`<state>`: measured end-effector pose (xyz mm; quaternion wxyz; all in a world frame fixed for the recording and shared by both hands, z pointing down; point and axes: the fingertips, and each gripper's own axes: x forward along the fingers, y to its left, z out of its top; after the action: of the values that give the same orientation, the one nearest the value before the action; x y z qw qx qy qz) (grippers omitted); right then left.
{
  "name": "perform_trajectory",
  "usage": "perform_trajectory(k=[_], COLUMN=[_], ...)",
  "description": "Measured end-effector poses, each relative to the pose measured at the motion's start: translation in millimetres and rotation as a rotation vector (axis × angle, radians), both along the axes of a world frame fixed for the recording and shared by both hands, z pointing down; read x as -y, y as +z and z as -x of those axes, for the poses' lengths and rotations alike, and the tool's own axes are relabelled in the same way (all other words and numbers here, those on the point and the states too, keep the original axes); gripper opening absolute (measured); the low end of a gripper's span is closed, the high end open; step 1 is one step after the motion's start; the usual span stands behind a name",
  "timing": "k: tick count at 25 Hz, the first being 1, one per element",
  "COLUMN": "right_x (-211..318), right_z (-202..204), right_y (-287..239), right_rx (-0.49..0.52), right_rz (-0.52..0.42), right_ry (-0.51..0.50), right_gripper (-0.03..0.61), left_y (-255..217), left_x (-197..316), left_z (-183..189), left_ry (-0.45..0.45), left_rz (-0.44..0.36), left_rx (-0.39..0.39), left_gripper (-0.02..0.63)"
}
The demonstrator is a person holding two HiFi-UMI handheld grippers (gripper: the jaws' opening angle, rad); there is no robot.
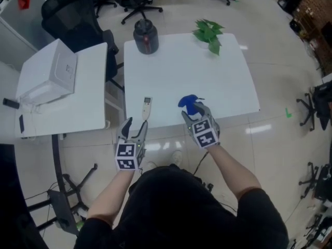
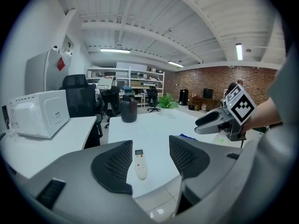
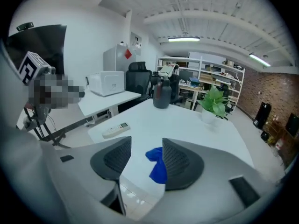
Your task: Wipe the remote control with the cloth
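Note:
A white remote control (image 1: 147, 108) lies near the front edge of the white table (image 1: 207, 82), its display end pointing away from me. The blue cloth (image 1: 189, 104) lies crumpled to its right. My left gripper (image 1: 136, 123) hovers at the table edge just short of the remote, jaws open and empty; in the left gripper view the remote (image 2: 140, 163) shows between them. My right gripper (image 1: 194, 112) stands open at the cloth; in the right gripper view the cloth (image 3: 156, 164) lies by the right-hand jaw, and the pads do not press on it.
A dark jug (image 1: 146, 36) and a green plant (image 1: 208, 33) stand at the table's far edge. A white microwave-like box (image 1: 49, 74) sits on a side table at the left. Office chairs (image 1: 78, 19) stand behind.

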<state>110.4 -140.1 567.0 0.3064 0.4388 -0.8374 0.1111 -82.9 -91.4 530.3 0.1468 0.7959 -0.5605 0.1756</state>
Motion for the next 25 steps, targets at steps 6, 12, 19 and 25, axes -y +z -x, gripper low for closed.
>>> perform_trajectory(k=[6, 12, 19, 25], right_x=[-71, -125, -152, -156], right_z=[56, 99, 112, 106], right_y=[-78, -125, -147, -152], right_rx=[0.154, 0.189, 0.191, 0.199], right_rz=[-0.076, -0.167, -0.211, -0.197], right_ry=[-0.001, 0.034, 0.007, -0.052], right_gripper=[0.131, 0.045, 0.011, 0.009], left_y=[-50, -80, -94, -95], left_x=[-24, -63, -93, -96], left_z=[-8, -7, -14, -27], left_ry=[0.175, 0.322, 0.369, 0.322], left_rz=[-0.115, -0.184, -0.222, -0.242], left_rx=[-0.026, -0.037, -0.031, -0.019], left_gripper=[0.215, 0.070, 0.002, 0.002])
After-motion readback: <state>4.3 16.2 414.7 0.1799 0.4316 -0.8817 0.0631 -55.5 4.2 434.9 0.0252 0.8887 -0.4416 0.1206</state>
